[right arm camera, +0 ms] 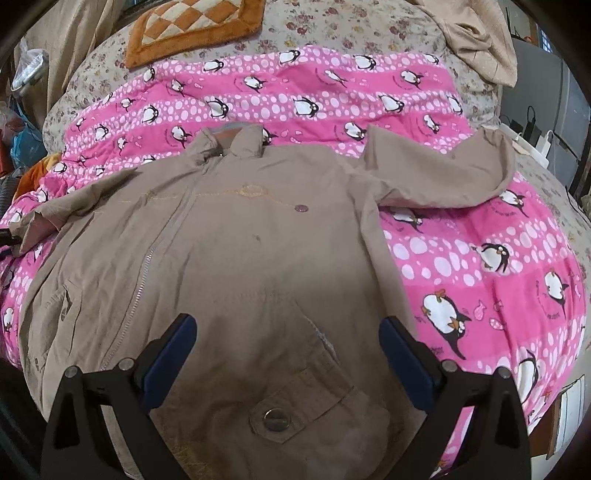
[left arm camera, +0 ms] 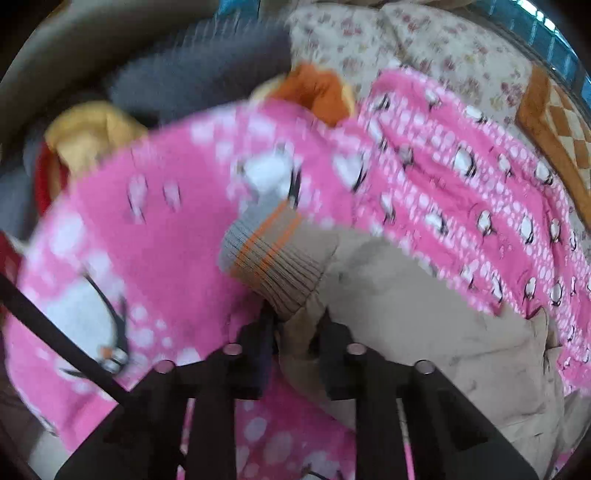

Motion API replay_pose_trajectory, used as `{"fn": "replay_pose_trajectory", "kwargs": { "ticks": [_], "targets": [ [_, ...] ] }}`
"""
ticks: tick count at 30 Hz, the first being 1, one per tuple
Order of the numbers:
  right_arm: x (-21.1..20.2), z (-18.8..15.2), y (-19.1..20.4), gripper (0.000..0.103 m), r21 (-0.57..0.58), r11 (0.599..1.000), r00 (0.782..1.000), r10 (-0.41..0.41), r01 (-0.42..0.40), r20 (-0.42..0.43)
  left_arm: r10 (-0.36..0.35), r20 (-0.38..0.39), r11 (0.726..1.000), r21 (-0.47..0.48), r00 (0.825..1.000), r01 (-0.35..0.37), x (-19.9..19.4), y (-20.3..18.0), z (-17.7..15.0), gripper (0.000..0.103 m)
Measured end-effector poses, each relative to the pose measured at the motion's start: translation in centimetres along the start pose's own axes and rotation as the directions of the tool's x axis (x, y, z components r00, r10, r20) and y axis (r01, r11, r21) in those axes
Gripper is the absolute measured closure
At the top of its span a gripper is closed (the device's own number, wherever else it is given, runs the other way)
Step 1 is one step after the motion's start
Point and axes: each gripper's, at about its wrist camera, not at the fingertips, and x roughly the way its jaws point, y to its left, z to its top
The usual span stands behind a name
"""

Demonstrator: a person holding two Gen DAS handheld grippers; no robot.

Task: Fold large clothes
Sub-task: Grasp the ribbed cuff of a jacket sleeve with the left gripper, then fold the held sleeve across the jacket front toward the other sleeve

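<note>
Jacket: tan zip-front jacket (right arm camera: pixel 236 236) lies spread front-up on a pink penguin-print blanket (right arm camera: pixel 480 258), filling the centre of the right wrist view, collar toward the top of the frame.
Sleeves: one sleeve (right arm camera: pixel 443 173) bends away at upper right; the other runs off to the left edge, where its ribbed cuff (left arm camera: pixel 273 258), grey and tan with orange stripes, shows in the middle of the left wrist view.
Left gripper: left gripper (left arm camera: pixel 295 332), lower centre of its own blurred view, is clamped on the sleeve fabric just below the cuff.
Right gripper: right gripper (right arm camera: pixel 288 325) hovers over the jacket's lower front with its blue-padded fingers (right arm camera: pixel 170 350) spread wide apart, holding nothing.
Pocket: flap pocket with a metal snap (right arm camera: pixel 273 419) sits at lower centre, between the fingers.
Bed: floral sheet (right arm camera: pixel 332 26) shows beyond the blanket at the top of the frame, with an orange checked cushion (right arm camera: pixel 192 26) at upper left.
</note>
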Motion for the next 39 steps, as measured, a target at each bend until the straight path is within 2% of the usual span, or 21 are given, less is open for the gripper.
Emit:
{"fn": "replay_pose_trajectory", "kwargs": {
  "ticks": [2, 4, 6, 8, 10, 11, 13, 15, 18, 20, 22, 23, 27, 29, 30, 31, 32, 33, 35, 37, 39],
  "targets": [
    [-0.1, 0.0, -0.3, 0.002, 0.008, 1.0, 1.0, -0.004, 0.004, 0.006, 0.044, 0.111, 0.999, 0.008, 0.993, -0.045, -2.9, -0.4, 2.1, 0.103],
    [-0.3, -0.1, -0.7, 0.002, 0.015, 1.0, 1.0, -0.001, 0.001, 0.006, 0.108, 0.252, 0.994, 0.001, 0.962, -0.112, -6.7, -0.3, 4.7, 0.103],
    [-0.6, -0.2, -1.3, 0.002, 0.022, 1.0, 1.0, 0.0, 0.0, 0.008, 0.135, 0.326, 0.989, 0.012, 0.936, -0.147, -9.3, -0.4, 6.6, 0.103],
    [-0.9, -0.2, -2.1, 0.002, 0.031, 1.0, 1.0, -0.003, 0.002, 0.014, 0.117, 0.331, 0.988, 0.057, 0.936, -0.143, -10.3, -1.4, 7.7, 0.103],
    [-1.2, -0.2, -3.1, 0.002, 0.048, 0.999, 1.0, -0.013, 0.012, 0.021, 0.089, 0.342, 0.983, 0.122, 0.935, -0.138, -11.0, -3.7, 7.3, 0.103],
    [-1.3, -0.2, -3.6, 0.002, 0.058, 0.998, 1.0, -0.021, 0.02, 0.022, 0.047, 0.335, 0.983, 0.151, 0.941, -0.103, -11.1, -5.5, 6.6, 0.103],
    [-1.4, -0.4, -4.6, 0.002, 0.076, 0.996, 0.999, -0.042, 0.041, 0.015, -0.065, 0.277, 0.978, 0.208, 0.959, 0.007, -10.7, -9.9, 4.1, 0.103],
    [-1.4, -0.6, -5.3, 0.002, 0.091, 0.994, 0.998, -0.063, 0.062, 0.005, -0.159, 0.198, 0.957, 0.272, 0.967, 0.102, -9.9, -14.6, 1.1, 0.103],
    [-1.6, -0.8, -6.3, 0.002, 0.112, 0.991, 0.997, -0.08, 0.079, 0.004, -0.284, 0.057, 0.904, 0.348, 0.957, 0.248, -8.5, -23.3, -5.5, 0.103],
    [-1.9, -0.9, -6.8, 0.002, 0.117, 0.989, 0.996, -0.09, 0.088, 0.01, -0.351, -0.022, 0.859, 0.391, 0.936, 0.332, -8.4, -29.2, -10.6, 0.103],
    [-2.0, -1.1, -7.2, 0.002, 0.121, 0.988, 0.995, -0.101, 0.1, 0.008, -0.399, -0.072, 0.819, 0.42, 0.914, 0.391, -9.0, -33.5, -14.1, 0.103],
    [-2.0, -1.2, -7.5, 0.002, 0.123, 0.987, 0.994, -0.106, 0.105, 0.006, -0.432, -0.105, 0.789, 0.437, 0.896, 0.432, -9.4, -36.2, -16.3, 0.103],
    [-2.2, -1.4, -8.7, 0.002, 0.143, 0.983, 0.993, -0.117, 0.115, 0.002, -0.496, -0.204, 0.684, 0.507, 0.844, 0.525, -10.9, -42.9, -22.3, 0.103],
    [-2.3, -1.6, -9.3, 0.002, 0.158, 0.98, 0.993, -0.121, 0.12, -0.001, -0.483, -0.264, 0.631, 0.555, 0.834, 0.542, -10.3, -44.9, -24.8, 0.097],
    [-2.2, -1.6, -9.6, 0.002, 0.166, 0.978, 0.992, -0.123, 0.122, -0.006, -0.463, -0.311, 0.607, 0.572, 0.83, 0.552, -9.6, -45.4, -25.8, 0.086],
    [-2.2, -1.7, -9.8, 0.002, 0.172, 0.977, 0.992, -0.123, 0.123, -0.01, -0.444, -0.356, 0.59, 0.574, 0.822, 0.568, -9.0, -45.5, -26.7, 0.079],
    [-2.1, -1.7, -9.9, 0.002, 0.175, 0.977, 0.992, -0.123, 0.124, -0.013, -0.426, -0.412, 0.575, 0.563, 0.805, 0.593, -8.4, -45.4, -27.5, 0.078],
    [-2.0, -1.7, -9.9, 0.002, 0.177, 0.976, 0.992, -0.122, 0.123, -0.016, -0.422, -0.453, 0.567, 0.543, 0.785, 0.619, -8.1, -45.0, -28.0, 0.078],
    [-2.1, -1.6, -9.8, 0.002, 0.177, 0.977, 0.993, -0.121, 0.121, -0.012, -0.451, -0.461, 0.562, 0.518, 0.764, 0.645, -8.4, -43.7, -27.9, 0.076],
    [-2.2, -1.4, -9.4, 0.002, 0.177, 0.977, 0.992, -0.124, 0.122, 0.0, -0.478, -0.489, 0.55, 0.481, 0.73, 0.683, -9.1, -42.3, -27.3, 0.075],
    [-2.4, -1.1, -9.1, 0.002, 0.182, 0.976, 0.992, -0.128, 0.122, 0.021, -0.503, -0.497, 0.538, 0.459, 0.707, 0.707, -10.0, -40.6, -26.1, 0.075]
  ]
}}
